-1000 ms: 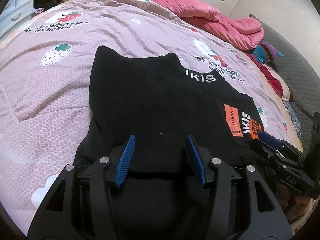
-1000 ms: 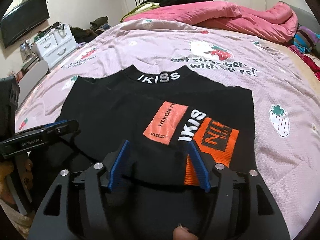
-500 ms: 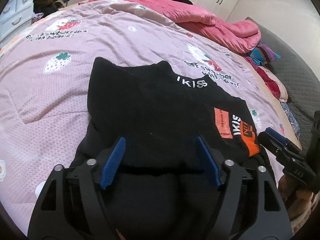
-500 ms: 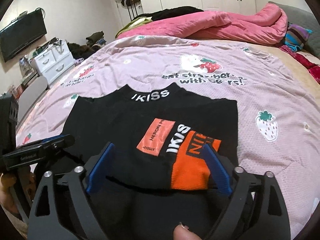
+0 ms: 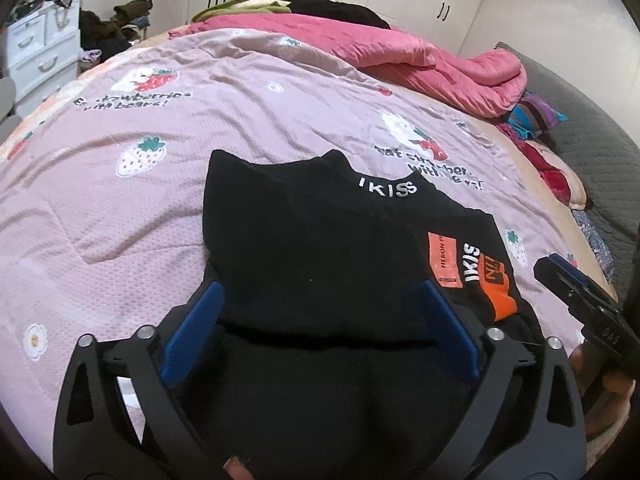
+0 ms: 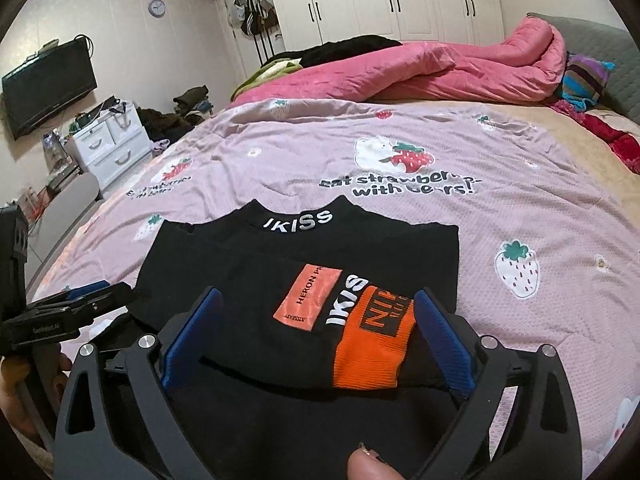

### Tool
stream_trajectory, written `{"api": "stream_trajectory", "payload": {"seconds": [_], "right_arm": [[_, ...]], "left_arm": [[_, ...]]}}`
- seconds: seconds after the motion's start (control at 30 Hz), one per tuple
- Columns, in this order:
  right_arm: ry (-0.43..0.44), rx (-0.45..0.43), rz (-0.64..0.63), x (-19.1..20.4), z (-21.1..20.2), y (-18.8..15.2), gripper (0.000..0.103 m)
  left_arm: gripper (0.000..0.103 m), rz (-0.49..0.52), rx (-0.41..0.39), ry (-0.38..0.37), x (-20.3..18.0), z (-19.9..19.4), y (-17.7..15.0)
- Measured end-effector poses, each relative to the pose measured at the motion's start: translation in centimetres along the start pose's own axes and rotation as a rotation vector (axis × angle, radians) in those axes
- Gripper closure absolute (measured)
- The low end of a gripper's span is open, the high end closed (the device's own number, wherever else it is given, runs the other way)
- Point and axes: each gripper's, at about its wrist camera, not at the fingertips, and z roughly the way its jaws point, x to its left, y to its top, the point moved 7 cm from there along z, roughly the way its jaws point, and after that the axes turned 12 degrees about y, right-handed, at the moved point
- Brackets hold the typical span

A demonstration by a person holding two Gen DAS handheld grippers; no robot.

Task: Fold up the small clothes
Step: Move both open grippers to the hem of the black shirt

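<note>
Left wrist view: black IKISS sweater (image 5: 320, 240) lies folded on the pink strawberry-print bedspread (image 5: 120, 220), collar away from camera, orange-cuffed sleeve (image 5: 492, 280) folded across its right part. Left gripper (image 5: 320, 332) has just been opening; blue fingers (image 5: 192, 332) now spread wide over the near fold, pads not pressing the cloth. Right gripper's tip shows at the right edge. White drawer unit (image 5: 36, 52) far left, drawers closed, contents not visible. Pink duvet (image 5: 420, 64) bunched at the far side.

Right wrist view: same sweater (image 6: 260, 264), orange patch and cuff closer and clearer. Right gripper (image 6: 320, 336) also just been opening, fingers (image 6: 444, 344) wide apart, holding nothing. Only here: wall TV (image 6: 48, 84), clock (image 6: 157, 7), hanging bags (image 6: 256, 12), left gripper (image 6: 80, 304) seen side-on at left, a thumb tip (image 6: 368, 468) at bottom.
</note>
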Motion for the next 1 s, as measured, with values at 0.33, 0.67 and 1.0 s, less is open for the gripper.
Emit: {"api": "stream_trajectory", "payload": {"seconds": [0.33,0.67,1.0], "right_arm": [[0.006,-0.059,-0.021,0.4,-1.9,0.9,0.005],[0.002,-0.077,-0.031,0.4,-3.4,0.5,0.004],[0.002,-0.073,-0.053,0.9,-5.0,-1.3,0.004]], "left_arm": [[0.009,0.008,-0.035,0.007,-0.2,-2.0,-0.5],[0.009,0.02,-0.064,0.029,0.5,-4.1,-1.3],[0.009,0.03,-0.066,0.045,1.6,-5.3,-2.9]]}}
